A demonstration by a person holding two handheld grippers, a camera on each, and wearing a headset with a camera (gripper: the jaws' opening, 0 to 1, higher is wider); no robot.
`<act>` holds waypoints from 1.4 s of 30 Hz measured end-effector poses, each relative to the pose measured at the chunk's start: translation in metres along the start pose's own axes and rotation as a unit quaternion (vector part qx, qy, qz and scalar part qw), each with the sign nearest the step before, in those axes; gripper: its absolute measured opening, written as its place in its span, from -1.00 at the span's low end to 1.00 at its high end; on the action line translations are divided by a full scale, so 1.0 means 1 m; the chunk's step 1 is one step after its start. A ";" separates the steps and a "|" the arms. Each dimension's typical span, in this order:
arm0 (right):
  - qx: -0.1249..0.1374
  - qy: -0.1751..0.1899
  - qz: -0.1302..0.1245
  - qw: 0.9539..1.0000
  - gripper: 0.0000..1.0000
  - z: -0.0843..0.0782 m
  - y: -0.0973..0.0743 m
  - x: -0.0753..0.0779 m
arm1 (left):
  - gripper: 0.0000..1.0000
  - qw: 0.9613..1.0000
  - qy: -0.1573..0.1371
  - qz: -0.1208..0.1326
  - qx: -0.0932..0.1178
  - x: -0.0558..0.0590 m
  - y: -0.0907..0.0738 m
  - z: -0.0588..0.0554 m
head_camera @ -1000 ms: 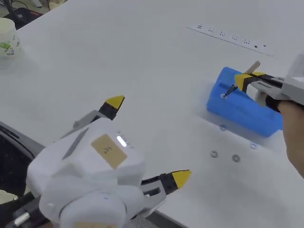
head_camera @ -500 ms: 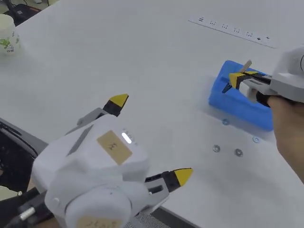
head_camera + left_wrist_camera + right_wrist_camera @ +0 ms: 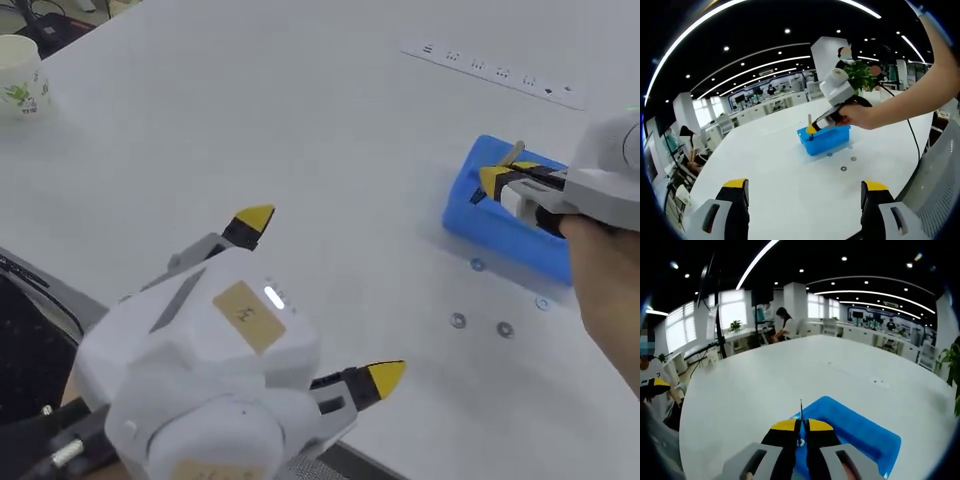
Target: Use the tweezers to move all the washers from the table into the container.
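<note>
1. The left gripper (image 3: pixel 320 297) is held low over the near edge of the table (image 3: pixel 300 130). Its jaws are spread wide, and nothing is held between them.
2. The right gripper (image 3: pixel 492 182) is held by a hand (image 3: pixel 605 290) at the right, above the container (image 3: pixel 500 238). Its jaws are closed almost together on the tweezers (image 3: pixel 801 412).
3. In the right gripper view, the thin tweezers tip is seen sticking out past the yellow jaw tips, over the near rim of the container.
4. Whether a washer is held in the tweezers cannot be told.
5. The blue container is set on the table at the right, well apart from the left gripper.
6. Four washers are seen lying on the table on the near side of the container. Two of them (image 3: pixel 477 265) (image 3: pixel 542 303) lie just beside its wall, and two more (image 3: pixel 458 321) (image 3: pixel 505 328) lie side by side a little nearer.
7. A power strip (image 3: pixel 495 72) is laid flat on the table beyond the container.
8. A paper cup (image 3: pixel 22 85) is stood at the far left.
</note>
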State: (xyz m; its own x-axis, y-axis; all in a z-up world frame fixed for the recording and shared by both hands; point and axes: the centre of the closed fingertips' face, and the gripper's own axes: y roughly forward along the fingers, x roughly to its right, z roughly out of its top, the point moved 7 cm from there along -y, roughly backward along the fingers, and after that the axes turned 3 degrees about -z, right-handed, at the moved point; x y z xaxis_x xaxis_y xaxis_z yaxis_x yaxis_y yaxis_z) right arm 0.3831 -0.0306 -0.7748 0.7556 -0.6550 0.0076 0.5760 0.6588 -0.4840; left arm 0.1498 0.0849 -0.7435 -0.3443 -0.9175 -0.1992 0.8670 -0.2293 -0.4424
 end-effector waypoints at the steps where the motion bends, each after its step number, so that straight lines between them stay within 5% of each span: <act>1: -0.001 0.004 0.002 1.000 -0.95 0.000 -0.001 0.000 | 0.90 1.000 0.000 0.000 0.000 0.000 0.000 0.000; 11: 0.029 0.003 0.000 1.000 -0.96 0.021 -0.026 0.000 | 0.90 1.000 0.003 0.004 0.000 -0.001 -0.001 0.000; 23: 0.078 0.012 0.013 0.997 -0.96 0.041 -0.067 -0.022 | 0.91 1.000 0.004 0.008 0.000 -0.002 -0.001 -0.001; 34: 0.033 0.016 0.035 0.999 -0.96 -0.004 -0.080 -0.049 | 0.93 1.000 -0.004 0.017 -0.005 -0.005 -0.001 -0.002; 42: 0.002 0.013 0.036 0.999 -0.96 -0.025 -0.086 -0.050 | 0.91 1.000 -0.006 0.021 -0.013 -0.006 0.000 -0.003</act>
State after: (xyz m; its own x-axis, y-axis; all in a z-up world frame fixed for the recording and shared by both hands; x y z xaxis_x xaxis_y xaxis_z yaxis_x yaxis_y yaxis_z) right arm 0.2880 -0.0636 -0.7558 0.7865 -0.6156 -0.0505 0.5215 0.7057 -0.4796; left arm 0.1502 0.0912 -0.7449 -0.3044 -0.9296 -0.2079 0.8707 -0.1830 -0.4566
